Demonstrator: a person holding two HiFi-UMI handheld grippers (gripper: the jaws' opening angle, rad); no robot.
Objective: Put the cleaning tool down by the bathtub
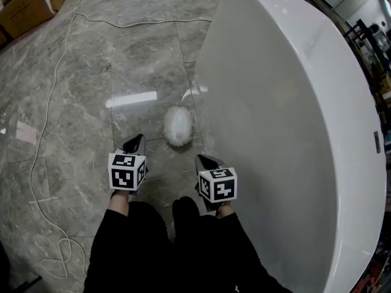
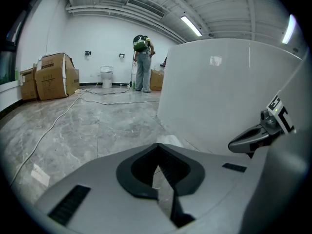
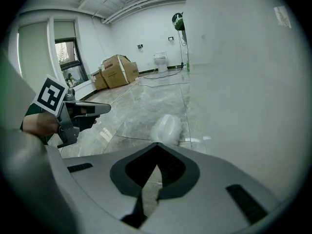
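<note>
Your black sleeves (image 1: 131, 243) fill the bottom of the head view, and just ahead of them you hold the 2 grippers low over the grey marble floor (image 1: 85, 84). Left gripper (image 1: 138, 139) has its fingers pressed together with nothing between them. Right gripper (image 1: 203, 159) shows the same, fingers together and empty. The white, rounded cleaning tool (image 1: 178, 126) lies on the floor ahead of and between both grippers, apart from each. It sits just beside the curved outer wall of the white bathtub (image 1: 287, 133); whether it touches the wall you cannot tell. Judged from that, the put-down looks done.

What can go wrong now is mostly your own doing. The tool looks light and rounded, and the floor is glossy, so a nudge from either gripper tip or from a foot as you rise could roll or slide it away from the tub. Swing the right gripper wide and it may knock the tub wall. 1 white cable (image 1: 44, 133) trails across the floor at your left, and stepping back that way could snag it.
</note>
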